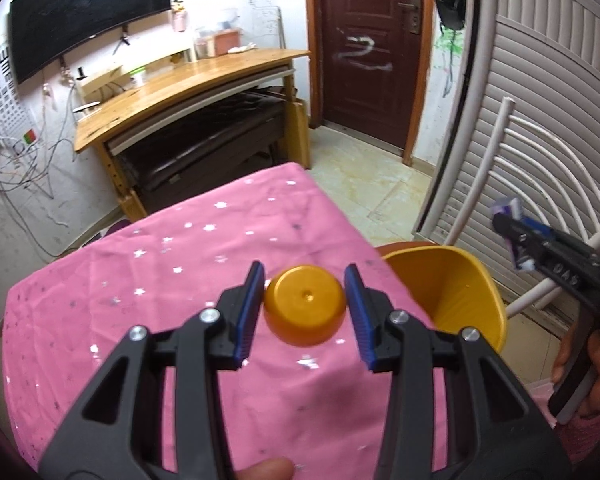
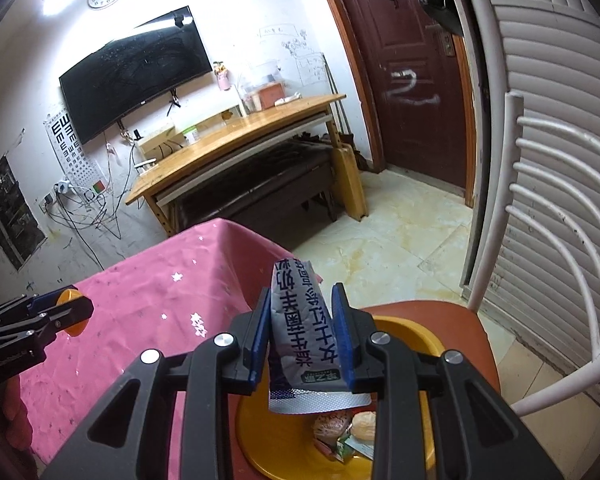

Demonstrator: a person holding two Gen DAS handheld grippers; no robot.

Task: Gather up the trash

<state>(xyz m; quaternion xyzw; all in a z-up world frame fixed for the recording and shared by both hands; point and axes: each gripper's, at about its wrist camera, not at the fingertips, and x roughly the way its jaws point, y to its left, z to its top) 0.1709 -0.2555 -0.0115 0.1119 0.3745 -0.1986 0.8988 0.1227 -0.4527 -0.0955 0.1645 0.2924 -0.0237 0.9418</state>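
A: Jaws, right gripper point(image 2: 302, 334): pinching a grey printed wrapper point(image 2: 306, 332) on its two flat sides. Jaws, left gripper point(image 1: 305, 310): sitting either side of an inverted orange cup point(image 1: 305, 310); the near pad looks to be touching, the far pad shows a sliver of gap, so I cannot tell whether they are gripping.

B: Listing by size. Worktop point(image 1: 140, 320), pink starred cloth. Orange bin point(image 2: 404, 332), standing on a red-brown chair seat point(image 2: 460, 320) just beside the worktop's right edge, with scraps already lying in it.

A: Relation that matters: the wrapper is hanging over the bin's open mouth, long axis running away from the camera, silver end trailing nearest the bin. The right hand is the nearer one.

B: And the cup?

A: Over the worktop, base facing the camera, bin lying to its right. Judgement: the wrapper is only needing release; the cup is needing carrying rightward.
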